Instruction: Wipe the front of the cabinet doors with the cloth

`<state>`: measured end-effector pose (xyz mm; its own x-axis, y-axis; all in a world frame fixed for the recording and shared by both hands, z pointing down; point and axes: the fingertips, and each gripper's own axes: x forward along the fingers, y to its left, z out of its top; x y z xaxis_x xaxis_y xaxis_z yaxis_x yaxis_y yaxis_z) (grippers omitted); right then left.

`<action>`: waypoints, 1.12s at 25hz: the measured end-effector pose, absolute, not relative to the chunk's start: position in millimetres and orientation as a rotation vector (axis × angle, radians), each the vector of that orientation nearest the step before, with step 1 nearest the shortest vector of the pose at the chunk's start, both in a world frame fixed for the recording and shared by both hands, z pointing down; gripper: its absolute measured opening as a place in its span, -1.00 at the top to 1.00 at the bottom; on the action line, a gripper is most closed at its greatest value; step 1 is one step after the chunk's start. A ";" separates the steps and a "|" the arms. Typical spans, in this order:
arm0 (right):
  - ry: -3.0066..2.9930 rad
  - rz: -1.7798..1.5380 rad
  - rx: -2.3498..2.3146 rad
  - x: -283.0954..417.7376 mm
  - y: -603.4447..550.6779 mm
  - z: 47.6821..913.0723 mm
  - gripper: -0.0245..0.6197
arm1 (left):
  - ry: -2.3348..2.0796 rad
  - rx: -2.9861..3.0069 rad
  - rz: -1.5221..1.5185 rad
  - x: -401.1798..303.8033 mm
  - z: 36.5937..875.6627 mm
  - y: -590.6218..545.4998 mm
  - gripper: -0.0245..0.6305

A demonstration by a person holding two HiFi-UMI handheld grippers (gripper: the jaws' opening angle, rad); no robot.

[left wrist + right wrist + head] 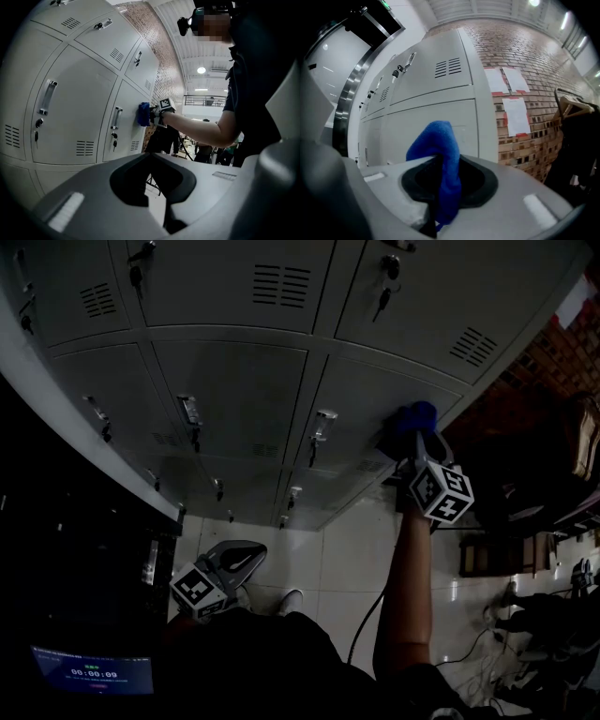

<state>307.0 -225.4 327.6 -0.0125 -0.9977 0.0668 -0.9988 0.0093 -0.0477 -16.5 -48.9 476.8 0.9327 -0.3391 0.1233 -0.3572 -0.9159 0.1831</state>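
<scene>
Grey metal cabinet doors (234, 399) fill the top of the head view. A blue cloth (414, 416) is pressed against the middle-row door of the right column (375, 395). My right gripper (405, 437) is shut on it at arm's length. In the right gripper view the cloth (440, 154) sticks up from between the jaws toward the door (436, 124). My left gripper (234, 563) hangs low near my body, away from the cabinet, shut on nothing. In its own view the left gripper (151, 160) faces the doors (70, 108), the cloth (143, 114) and the right gripper (157, 112).
Each door has a handle (323, 420) and a lock with hanging keys (382, 298). A brick wall with paper sheets (516, 112) adjoins the cabinet's right end. Pale floor tiles (328, 568) lie below, my shoes (289, 601) on them. Furniture and cables (525, 615) crowd the right; a lit screen (92, 673) sits bottom left.
</scene>
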 end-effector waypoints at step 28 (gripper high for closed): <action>-2.341 0.019 2.005 207.4 -208.0 344.0 0.71 | -0.549 2.892 0.118 -29.8 472.9 -37.6 0.93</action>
